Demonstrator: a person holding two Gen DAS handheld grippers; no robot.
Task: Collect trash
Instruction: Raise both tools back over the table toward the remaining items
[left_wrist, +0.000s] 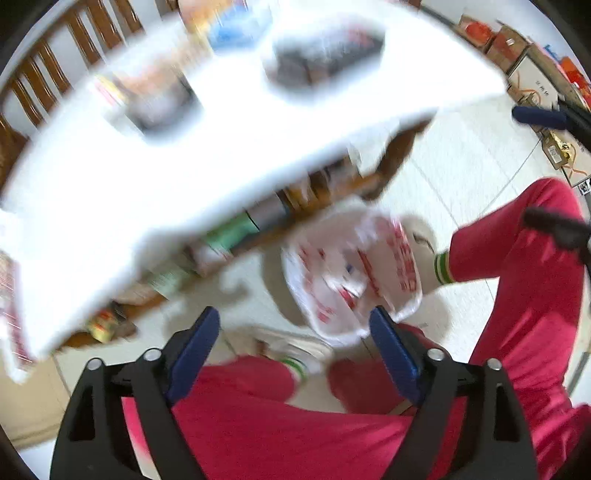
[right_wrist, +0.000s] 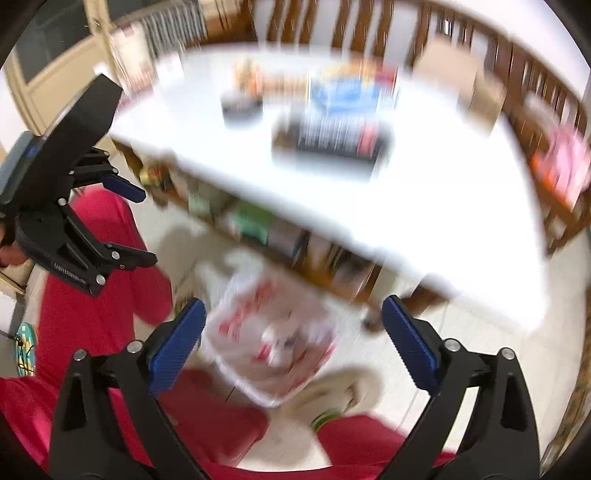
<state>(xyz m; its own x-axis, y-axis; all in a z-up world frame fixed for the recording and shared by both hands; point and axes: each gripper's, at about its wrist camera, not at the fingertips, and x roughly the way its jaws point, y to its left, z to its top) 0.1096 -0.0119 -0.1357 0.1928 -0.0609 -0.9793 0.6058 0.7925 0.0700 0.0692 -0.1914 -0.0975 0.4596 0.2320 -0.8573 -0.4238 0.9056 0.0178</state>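
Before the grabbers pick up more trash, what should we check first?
1. Left gripper open, nothing held: ok.
2. Right gripper open, nothing held: ok.
3. Plastic bag on the floor, mouth open: ok.
4. Items left on the white table, like the dark packet: not ok, not collected yet.
5. Which table items are really trash: cannot tell, pictures blurred.

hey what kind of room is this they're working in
Probably a home living or dining room: a white table with clutter on top, a wooden shelf underneath, wooden slat-backed seating behind, and a plastic bag on the tiled floor.
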